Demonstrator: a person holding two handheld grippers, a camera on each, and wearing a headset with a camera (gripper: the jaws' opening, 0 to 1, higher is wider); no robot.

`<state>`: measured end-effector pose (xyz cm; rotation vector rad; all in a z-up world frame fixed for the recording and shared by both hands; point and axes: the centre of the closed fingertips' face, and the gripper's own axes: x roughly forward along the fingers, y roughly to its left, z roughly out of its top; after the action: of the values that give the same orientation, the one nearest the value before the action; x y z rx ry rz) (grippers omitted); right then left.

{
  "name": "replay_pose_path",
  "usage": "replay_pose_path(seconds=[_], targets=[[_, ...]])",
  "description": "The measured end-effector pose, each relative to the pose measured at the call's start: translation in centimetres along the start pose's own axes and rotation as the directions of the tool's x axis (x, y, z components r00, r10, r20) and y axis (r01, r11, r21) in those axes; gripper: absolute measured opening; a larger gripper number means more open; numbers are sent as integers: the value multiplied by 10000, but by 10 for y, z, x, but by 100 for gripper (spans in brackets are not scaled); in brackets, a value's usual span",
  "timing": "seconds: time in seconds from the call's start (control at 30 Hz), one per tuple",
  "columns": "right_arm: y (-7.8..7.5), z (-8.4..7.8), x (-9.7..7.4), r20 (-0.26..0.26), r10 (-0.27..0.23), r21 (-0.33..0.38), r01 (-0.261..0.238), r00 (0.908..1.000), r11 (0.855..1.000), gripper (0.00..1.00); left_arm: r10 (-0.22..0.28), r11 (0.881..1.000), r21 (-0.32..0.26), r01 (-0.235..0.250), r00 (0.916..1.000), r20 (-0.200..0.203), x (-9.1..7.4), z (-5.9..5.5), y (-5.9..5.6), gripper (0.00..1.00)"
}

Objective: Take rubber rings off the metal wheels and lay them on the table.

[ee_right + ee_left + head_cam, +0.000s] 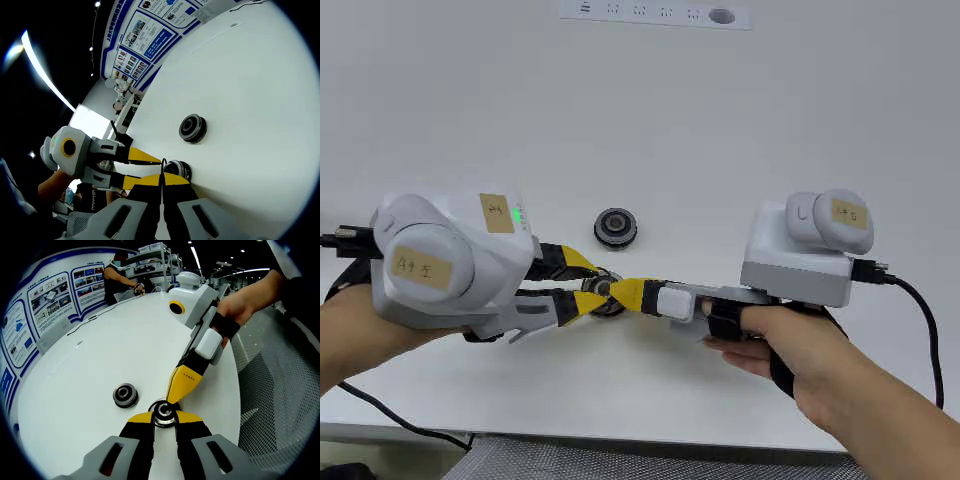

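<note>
Rubber ring [156, 406] on the near wheel [164, 412] is the one I am working on. The wheel sits on the tabletop [740, 150] right in front of me. My left gripper [164, 416] has its jaws closed on that wheel from either side, holding it steady. My right gripper [162, 179] comes in from the opposite side with its jaws pressed together. A thin dark strand rises at their tips, which I take for the edge of the ring, pinched and just lifting off the rim. I cannot be sure how much of it is free.

Just beyond, the far wheel [616, 227] stands apart from both grippers, untouched, and looks to have its dark ring seated all round. At the far edge of the tabletop lies a white power strip [655, 14].

I judge the task barely begun. The first ring is mid-removal at best. After it is laid on the tabletop, the far wheel's ring is left.
</note>
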<state>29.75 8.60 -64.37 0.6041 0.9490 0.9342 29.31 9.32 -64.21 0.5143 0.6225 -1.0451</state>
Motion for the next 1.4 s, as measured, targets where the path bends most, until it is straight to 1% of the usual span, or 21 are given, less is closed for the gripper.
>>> replay_pose_path(seconds=[0.03, 0.1, 0.17, 0.23, 0.33, 0.37, 0.47, 0.5, 0.57, 0.63, 0.67, 0.77, 0.83, 0.93, 1.03, 1.07, 1.1, 1.2, 1.3, 1.33, 1.4], targets=[[0, 0, 0, -16, 4, 20, -4, 10000, 10000, 1, -13, 10000, 35, 13, 10000, -36, -1, -1, -1, 17], [1, 0, 0, 14, 49, 104, -49, 10000, 9999, 1, 12, 10000, -80, -12, 10000, 48, -3, -1, -1, 17], [3, 1, 0, 67, 114, 166, -115, 9999, 9998, 1, 167, 9996, -250, -162, 9997, 189, -6, 1, 2, 19], [6, 3, -1, 146, 169, 204, -172, 9997, 9996, 1, 274, 9991, -316, -266, 9994, 234, -8, 1, 4, 20], [11, 12, -5, 515, 367, 439, -390, 9980, 9983, 1, 396, 9982, -464, -379, 9986, 356, -11, 3, 7, 21], [11, 14, -6, 598, 351, 475, -379, 9976, 9982, 1, 443, 9979, -482, -425, 9983, 371, -11, 2, 8, 21], [5, 22, -13, 916, 207, 561, -259, 9956, 9981, 1, 573, 9966, -628, -540, 9970, 519, -13, 5, 12, 22], [1, 25, -16, 1044, 80, 654, -149, 9945, 9978, 1, 648, 9949, -817, -594, 9958, 650, -14, 8, 13, 22], [-8, 29, -23, 1280, -179, 877, 67, 9916, 9961, 1, 772, 9936, -881, -702, 9940, 780, -15, 11, 16, 22], [-16, 33, -28, 1592, -467, 1391, 244, 9861, 9900, 1, 805, 9929, -948, -722, 9930, 861, -15, 14, 17, 21], [-22, 34, -33, 1735, -646, 1513, 382, 9827, 9877, 1, 828, 9925, -979, -736, 9922, 934, -15, 16, 17, 22], [-33, 34, -43, 1862, -1111, 1750, 784, 9762, 9814, 1, 920, 9919, -967, -821, 9904, 1028, -16, 20, 19, 23], [-42, 34, -50, 2003, -1503, 2063, 1082, 9681, 9725, 1, 984, 9917, -928, -886, 9894, 1067, -16, 22, 20, 24], [-51, 32, -58, 2145, -1845, 2293, 1341, 9591, 9641, 2, 993, 9917, -925, -893, 9889, 1102, -15, 24, 20, 24], [-61, 31, -64, 2206, -2192, 2470, 1630, 9504, 9552, 2, 968, 9900, -1142, -827, 9876, 1238, -15, 27, 20, 22], [-64, 31, -66, 2283, -2358, 2610, 1740, 9446, 9495, 2, 954, 9900, -1152, -810, 9875, 1256, -15, 27, 20, 21], [-66, 31, -68, 2311, -2458, 2692, 1809, 9414, 9459, 2, 956, 9900, -1155, -813, 9875, 1249, -14, 27, 20, 21], [-74, 30, -72, 2284, -2859, 2853, 2168, 9306, 9336, 2, 949, 9901, -1144, -819, 9890, 1136, -13, 25, 19, 22], [-81, 27, -75, 2150, -3149, 2945, 2461, 9244, 9234, 2, 955, 9900, -1145, -827, 9892, 1112, -13, 24, 18, 22], [-84, 26, -77, 2091, -3359, 2947, 2683, 9184, 9172, 2, 947, 9901, -1138, -819, 9892, 1115, -12, 24, 18, 22], [-86, 23, -77, 1933, -3540, 2829, 2935, 9151, 9132, 2, 914, 9904, -1132, -788, 9896, 1109, -12, 24, 17, 22]])
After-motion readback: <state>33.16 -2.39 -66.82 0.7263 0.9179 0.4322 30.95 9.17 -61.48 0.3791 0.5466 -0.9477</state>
